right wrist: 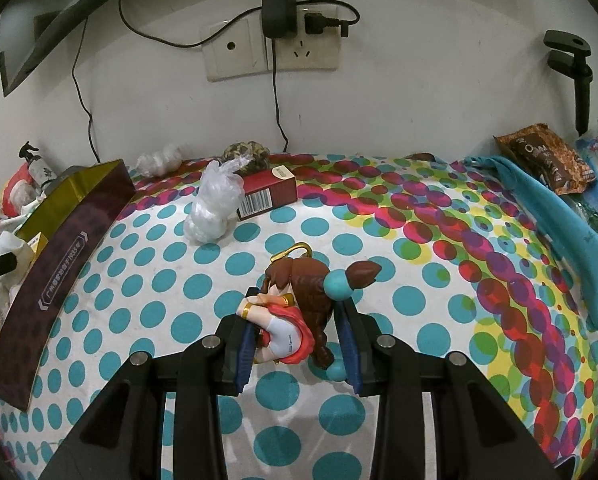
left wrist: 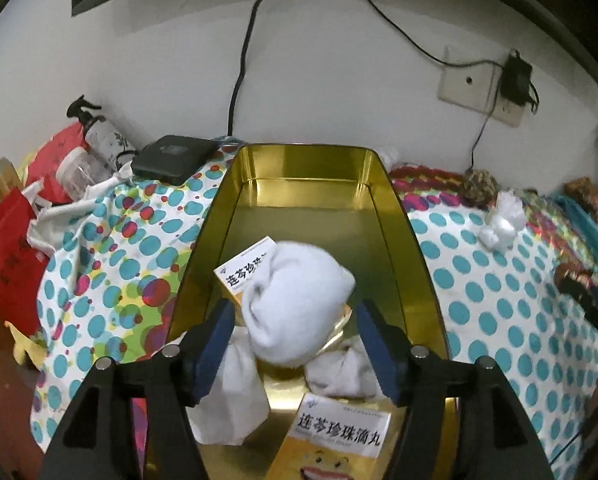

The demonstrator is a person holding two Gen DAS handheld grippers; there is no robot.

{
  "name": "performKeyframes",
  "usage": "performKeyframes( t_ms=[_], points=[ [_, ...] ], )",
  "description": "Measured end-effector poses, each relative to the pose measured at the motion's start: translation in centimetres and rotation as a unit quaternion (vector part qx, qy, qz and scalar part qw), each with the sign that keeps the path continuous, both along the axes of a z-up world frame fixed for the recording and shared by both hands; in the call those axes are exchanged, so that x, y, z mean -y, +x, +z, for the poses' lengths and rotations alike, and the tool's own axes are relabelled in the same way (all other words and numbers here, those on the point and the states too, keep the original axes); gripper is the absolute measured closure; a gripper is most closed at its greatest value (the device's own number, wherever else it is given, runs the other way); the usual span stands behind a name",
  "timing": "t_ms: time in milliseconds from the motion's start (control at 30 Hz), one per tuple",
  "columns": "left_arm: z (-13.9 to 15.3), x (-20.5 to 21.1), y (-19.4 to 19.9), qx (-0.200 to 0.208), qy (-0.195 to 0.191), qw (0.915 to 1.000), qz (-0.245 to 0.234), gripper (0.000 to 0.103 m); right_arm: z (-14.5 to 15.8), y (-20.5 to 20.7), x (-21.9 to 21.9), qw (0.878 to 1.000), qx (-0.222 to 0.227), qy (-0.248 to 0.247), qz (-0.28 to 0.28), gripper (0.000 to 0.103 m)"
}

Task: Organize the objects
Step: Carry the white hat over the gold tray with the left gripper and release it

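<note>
Right gripper clamps a figurine above the cloth; left gripper hangs wide over the tin, so carry the figurine level to the tin's bare far end.

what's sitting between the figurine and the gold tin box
Only bare polka-dot cloth lies between the figurine and the gold tin box, per the right wrist view.

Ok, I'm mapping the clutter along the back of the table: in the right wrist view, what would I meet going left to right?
Gold tin → crumpled clear plastic bag → red carton with a barcode → teal cloth → brown snack packet.
</note>
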State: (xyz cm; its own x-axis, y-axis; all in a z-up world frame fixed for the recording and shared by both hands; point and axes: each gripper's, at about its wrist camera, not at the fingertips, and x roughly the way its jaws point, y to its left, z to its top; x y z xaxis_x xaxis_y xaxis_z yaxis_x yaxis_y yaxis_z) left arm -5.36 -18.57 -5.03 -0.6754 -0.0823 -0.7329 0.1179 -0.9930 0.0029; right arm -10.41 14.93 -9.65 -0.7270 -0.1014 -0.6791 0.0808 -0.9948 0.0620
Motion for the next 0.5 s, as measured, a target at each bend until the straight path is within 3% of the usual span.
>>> performKeyframes(
  t_ms=[200,333,500],
  points=[
    [0.0,-0.1,1.1,-0.014,-0.006,0.9999,-0.007,0.037,0.0,0.0,0.0,1.0,-0.001,0.004,-0.004,0.069],
    [0.7,0.7,1.7,-0.029,0.013,0.9994,-0.01,0.037,0.0,-0.2,0.1,1.0,0.004,0.007,-0.005,0.069],
    [0.8,1.7,1.8,-0.035,-0.017,0.9992,0.006,0.034,0.4,0.2,0.1,1.0,-0.011,0.001,0.003,0.069]
  ],
)
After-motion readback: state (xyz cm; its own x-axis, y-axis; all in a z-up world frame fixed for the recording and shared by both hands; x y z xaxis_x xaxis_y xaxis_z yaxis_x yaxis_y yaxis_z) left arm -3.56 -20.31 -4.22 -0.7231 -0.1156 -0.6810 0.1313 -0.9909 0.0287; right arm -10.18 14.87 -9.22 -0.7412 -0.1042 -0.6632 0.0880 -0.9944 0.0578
